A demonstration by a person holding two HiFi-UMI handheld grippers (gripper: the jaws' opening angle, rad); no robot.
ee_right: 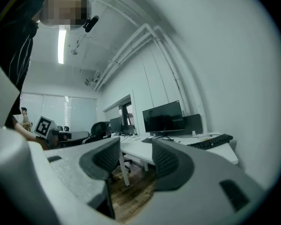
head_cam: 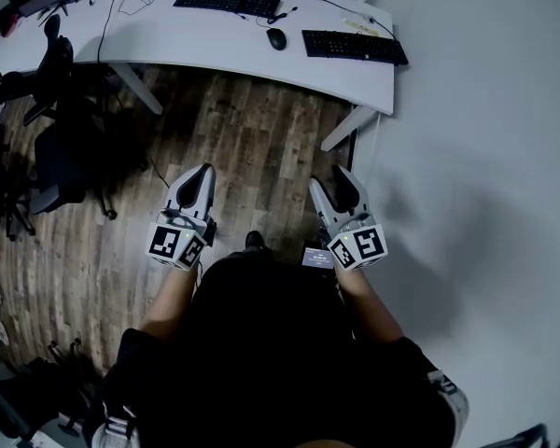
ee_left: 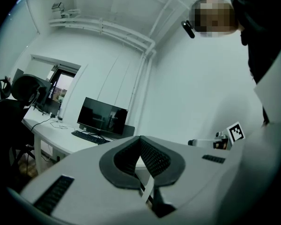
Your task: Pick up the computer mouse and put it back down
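Observation:
The black computer mouse (head_cam: 276,38) lies on the white desk (head_cam: 205,40) at the top of the head view, between two black keyboards. Both grippers are held level over the wooden floor, well short of the desk. My left gripper (head_cam: 202,177) (ee_left: 140,142) is shut, its dark pads meeting at the tips with nothing between them. On my right gripper (head_cam: 341,183) (ee_right: 136,149) the jaws stand apart, with only floor and desk showing through the gap. I cannot make out the mouse in either gripper view.
One keyboard (head_cam: 226,1) lies left of the mouse, another (head_cam: 353,46) right of it. Dark monitors (ee_right: 166,117) (ee_left: 103,117) stand at the desk's back. Black office chairs (head_cam: 56,73) crowd the left side. A white wall (head_cam: 485,157) runs along the right. Angled desk legs (head_cam: 347,127) reach the floor.

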